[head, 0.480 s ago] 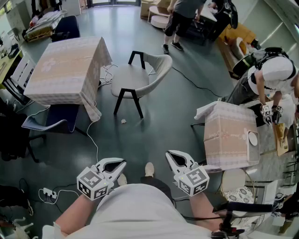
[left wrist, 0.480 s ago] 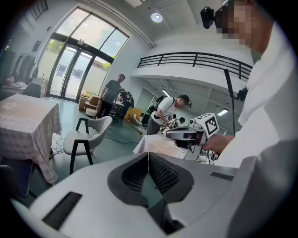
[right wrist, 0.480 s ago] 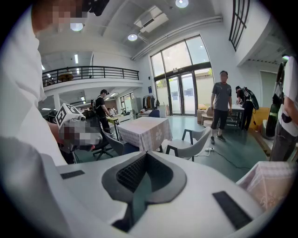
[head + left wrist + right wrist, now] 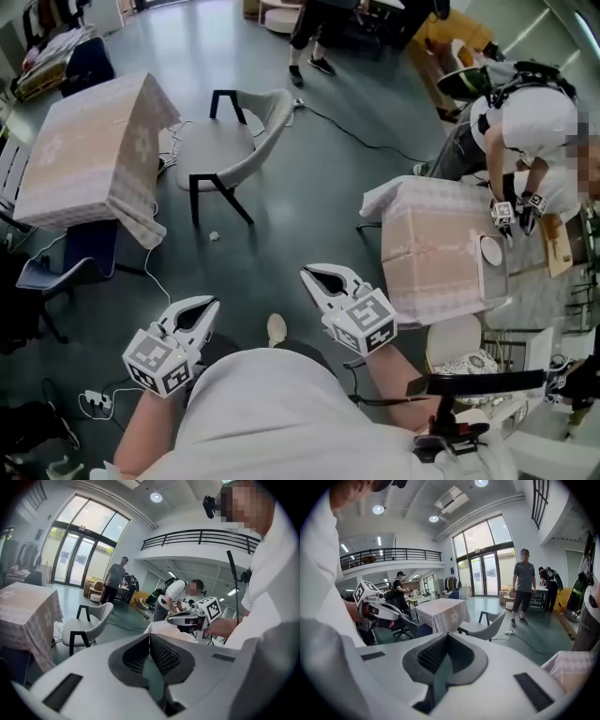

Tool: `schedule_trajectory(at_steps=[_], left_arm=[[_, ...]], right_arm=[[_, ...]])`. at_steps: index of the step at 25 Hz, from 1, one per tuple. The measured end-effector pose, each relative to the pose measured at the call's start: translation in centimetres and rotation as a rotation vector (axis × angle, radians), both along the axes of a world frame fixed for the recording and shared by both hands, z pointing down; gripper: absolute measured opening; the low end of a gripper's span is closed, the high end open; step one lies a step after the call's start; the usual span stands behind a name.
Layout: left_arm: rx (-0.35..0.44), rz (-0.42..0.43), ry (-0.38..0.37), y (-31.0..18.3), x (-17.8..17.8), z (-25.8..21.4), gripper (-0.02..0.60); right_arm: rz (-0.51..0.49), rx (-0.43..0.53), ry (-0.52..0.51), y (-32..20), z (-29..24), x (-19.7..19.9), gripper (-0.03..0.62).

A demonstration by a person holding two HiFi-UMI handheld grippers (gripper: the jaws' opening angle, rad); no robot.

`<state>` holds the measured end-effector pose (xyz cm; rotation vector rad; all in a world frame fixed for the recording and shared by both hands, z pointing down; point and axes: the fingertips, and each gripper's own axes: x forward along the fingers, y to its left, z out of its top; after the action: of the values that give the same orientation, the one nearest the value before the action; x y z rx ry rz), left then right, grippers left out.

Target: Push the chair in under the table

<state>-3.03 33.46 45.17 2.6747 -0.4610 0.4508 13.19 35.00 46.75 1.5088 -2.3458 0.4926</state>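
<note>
A pale grey shell chair (image 4: pixel 230 141) with black legs stands on the green floor, pulled out to the right of a table (image 4: pixel 80 155) draped in a pink patterned cloth. Both grippers are held low near my body, well short of the chair. My left gripper (image 4: pixel 208 305) is shut and holds nothing; my right gripper (image 4: pixel 314 274) is also shut and holds nothing. In the left gripper view the chair (image 4: pixel 86 627) sits far beyond the closed jaw tips (image 4: pixel 150 637). In the right gripper view the chair (image 4: pixel 487 627) and table (image 4: pixel 443 611) lie ahead of the closed tips (image 4: pixel 447 634).
A second clothed table (image 4: pixel 441 248) with a plate (image 4: pixel 490 251) stands close on my right, and a person (image 4: pixel 525 122) bends over it. Cables (image 4: pixel 366 141) run across the floor behind the chair. Another person (image 4: pixel 314 28) stands at the back. A power strip (image 4: pixel 94 400) lies near my left foot.
The head view has swung, so the chair and the table sit further left and up. My right gripper is higher in the frame, my left one lower left. Both stay shut.
</note>
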Motion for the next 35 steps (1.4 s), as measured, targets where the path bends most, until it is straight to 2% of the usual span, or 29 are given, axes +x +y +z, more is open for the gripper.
schedule_trajectory(at_steps=[3,5,9,13,16,18,20,25,30,35], left_arm=[[-0.009,-0.043,-0.002,-1.2,1.4,-0.4,0.015],[-0.032,-0.038,-0.012,-2.0,2.5,0.2,0.015],[-0.037,0.011,-0.03,-5.2,3.6,1.3,0.015],[0.022,0.087,-0.051,-9.9,4.4,1.9,0.015],[0.025,0.11,-0.032,-14.5,5.1,2.4,0.017],[-0.003,0.131,-0.001,-17.7,5.5,2.3,0.017],[-0.014,0.162,0.014,-20.6,5.3,1.6,0.017],[0.031,0.218,-0.038,-27.8,2.4,1.1,0.017],[-0.008,0.124,-0.045,-33.1,1.3,1.4,0.017],[-0.013,0.004,-0.048,-38.7,3.1,1.6,0.017]], right_arm=[[-0.009,-0.022,-0.015,-1.6,0.6,1.7,0.013],[0.01,-0.025,-0.015,-2.7,1.1,2.9,0.014],[0.054,-0.045,-0.043,-6.6,2.3,4.2,0.015],[0.079,-0.078,-0.082,-12.0,3.2,4.7,0.017],[0.106,-0.099,-0.083,-16.2,4.0,5.4,0.058],[0.142,-0.118,-0.067,-19.2,4.6,6.2,0.105],[0.206,-0.139,-0.08,-22.2,5.1,6.9,0.121],[0.355,-0.191,-0.112,-29.1,7.5,8.5,0.137],[0.392,-0.28,-0.127,-34.5,10.3,11.6,0.155],[0.395,-0.306,-0.154,-42.5,13.1,17.0,0.189]])
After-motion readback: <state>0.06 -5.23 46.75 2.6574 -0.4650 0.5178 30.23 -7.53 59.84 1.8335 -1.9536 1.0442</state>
